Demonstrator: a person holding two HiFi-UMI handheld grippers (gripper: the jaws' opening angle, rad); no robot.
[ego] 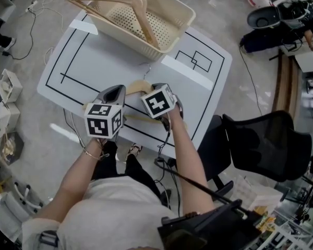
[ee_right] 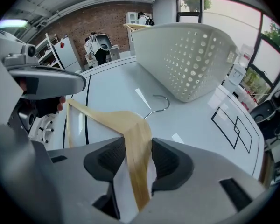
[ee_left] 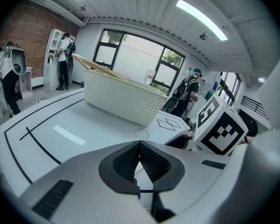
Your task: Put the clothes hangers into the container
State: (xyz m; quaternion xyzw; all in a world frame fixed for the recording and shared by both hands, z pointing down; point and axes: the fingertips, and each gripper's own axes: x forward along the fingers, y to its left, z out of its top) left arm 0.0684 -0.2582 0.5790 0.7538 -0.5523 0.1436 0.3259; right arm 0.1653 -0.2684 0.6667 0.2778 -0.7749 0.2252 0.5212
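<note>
A wooden hanger (ego: 138, 86) lies on the white table (ego: 104, 61) near its front edge, its metal hook (ee_right: 161, 104) pointing toward the cream basket (ego: 182, 30). My right gripper (ee_right: 139, 141) points steeply down and is shut on one arm of the hanger (ee_right: 116, 120), with a pad on each side of it. My left gripper (ee_left: 140, 146) hovers over the hanger's other end, its fingertips meeting. I see nothing clearly between them. In the head view the left gripper (ego: 117, 91) and right gripper (ego: 157, 86) sit side by side. Another wooden hanger (ego: 141, 14) lies in the basket.
Black tape lines (ego: 68, 79) cross the table top. A black office chair (ego: 271, 139) stands to the right of the table, and cables trail on the floor. People (ee_left: 63, 62) stand far behind the basket (ee_left: 116, 97) in the left gripper view.
</note>
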